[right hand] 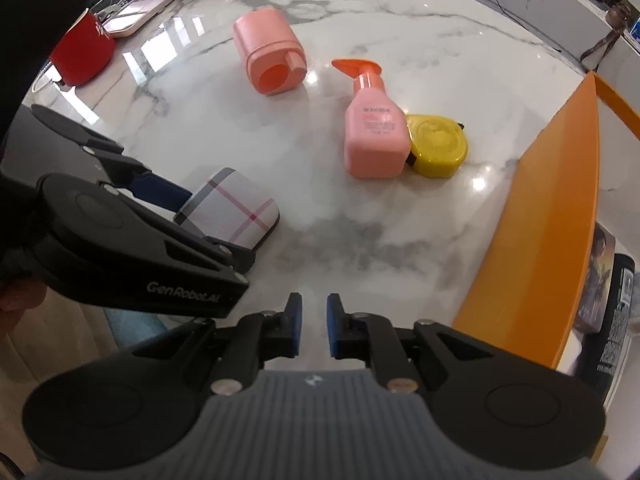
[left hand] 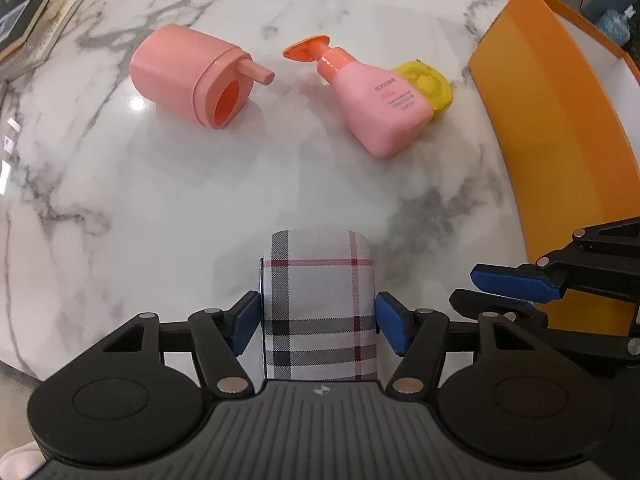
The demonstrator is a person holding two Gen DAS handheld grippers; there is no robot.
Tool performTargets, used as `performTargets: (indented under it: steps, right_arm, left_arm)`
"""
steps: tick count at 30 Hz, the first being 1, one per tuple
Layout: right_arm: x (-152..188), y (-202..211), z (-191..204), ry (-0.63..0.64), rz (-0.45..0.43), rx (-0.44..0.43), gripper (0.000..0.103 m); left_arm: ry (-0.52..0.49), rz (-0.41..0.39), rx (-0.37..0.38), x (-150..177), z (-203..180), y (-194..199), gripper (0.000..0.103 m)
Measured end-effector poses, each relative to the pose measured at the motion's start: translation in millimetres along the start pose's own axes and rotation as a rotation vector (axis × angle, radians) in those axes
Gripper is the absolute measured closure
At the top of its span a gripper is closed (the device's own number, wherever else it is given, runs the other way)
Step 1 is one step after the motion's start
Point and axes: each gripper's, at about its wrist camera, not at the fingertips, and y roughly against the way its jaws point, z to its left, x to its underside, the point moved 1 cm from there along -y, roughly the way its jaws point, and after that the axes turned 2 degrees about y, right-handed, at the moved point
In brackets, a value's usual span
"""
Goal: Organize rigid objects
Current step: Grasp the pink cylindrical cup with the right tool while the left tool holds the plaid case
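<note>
My left gripper (left hand: 318,322) is clamped on the plaid case (left hand: 320,304): blue pads press both its sides, low in the centre of the left wrist frame. The case is white fabric crossed by black, grey and red check lines, with rounded corners; from the right wrist view it sits at left centre (right hand: 230,206), above the marble table (right hand: 360,232).

My right gripper (right hand: 314,326) holds nothing, its jaws nearly together with a narrow gap, at bottom centre.

Upper left of centre: a pink holder (left hand: 188,76) on its side, round orange opening and stubby peg facing me. Right of it, a pink pump bottle (left hand: 376,108) lying flat, orange nozzle pointing up-left, touching a yellow tape measure (left hand: 428,84) at its base. An orange box (left hand: 560,160) runs along the right edge.
</note>
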Motion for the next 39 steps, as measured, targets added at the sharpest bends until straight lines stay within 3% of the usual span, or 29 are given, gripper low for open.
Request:
performTargets:
  steps: [2, 13, 17, 25, 32, 39]
  right_arm:
    - [-3, 0, -2, 0.002, -0.009, 0.008, 0.083]
    - [-51, 10, -25, 0.003, -0.100, 0.057, 0.082]
    - [-70, 6, -26, -0.002, -0.127, 0.053, 0.072]
    - [-100, -10, -13, 0.042, -0.158, 0.004, 0.070]
    - [-135, -20, 15, 0.114, -0.220, -0.020, 0.049]
    - [-161, -40, 29, 0.134, -0.217, -0.022, 0.047]
  left_arm:
    - [0.014, -0.001, 0.010, -4, 6, 0, 0.031]
    - [0.083, -0.060, -0.029, -29, 49, 9, 0.032]
    - [0.072, -0.062, -0.034, -37, 59, 7, 0.032]
    - [0.093, -0.064, -0.060, -48, 86, 10, 0.032]
    - [0.099, -0.052, -0.089, -57, 117, 11, 0.031]
    - [0.087, -0.033, -0.050, -55, 132, 6, 0.031]
